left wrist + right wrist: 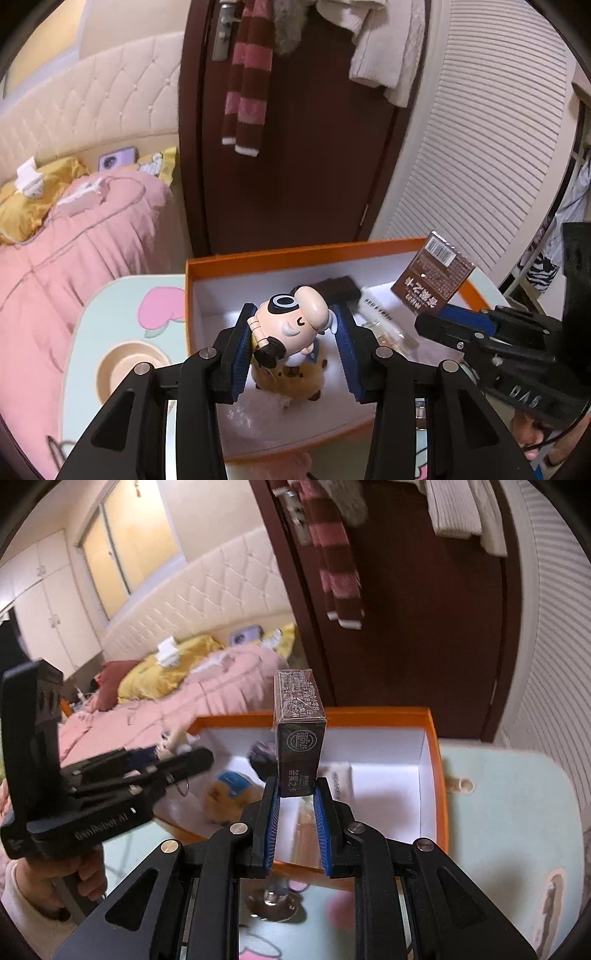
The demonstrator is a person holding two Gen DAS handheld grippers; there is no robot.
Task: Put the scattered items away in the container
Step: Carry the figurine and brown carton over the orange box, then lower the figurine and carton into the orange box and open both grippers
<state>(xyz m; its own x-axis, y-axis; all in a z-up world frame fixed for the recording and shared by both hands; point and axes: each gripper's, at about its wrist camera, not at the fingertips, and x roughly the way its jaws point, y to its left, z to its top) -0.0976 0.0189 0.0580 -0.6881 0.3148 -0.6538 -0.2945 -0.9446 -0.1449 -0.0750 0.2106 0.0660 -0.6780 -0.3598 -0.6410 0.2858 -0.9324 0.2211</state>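
Note:
My left gripper (293, 326) is shut on a cartoon figurine (295, 314) with a cream head and a black eye ring. It hangs over the orange box (258, 258) with the white inside. Below it in the box lie a brown plush toy (291, 384), a dark object (340, 288) and a clear tube (384, 325). My right gripper (295, 794) is shut on a brown card packet (299, 746), held upright above the orange box's (432, 775) near side. The right gripper (432, 325) and the packet (432, 277) also show at the right of the left wrist view.
The box stands on a pale teal table (517, 812) with cartoon prints and a round recess (129, 365). A round metal piece (271, 904) lies on the table by the box's near wall. A pink bed (74, 258) is to the left and a brown door (295, 147) behind.

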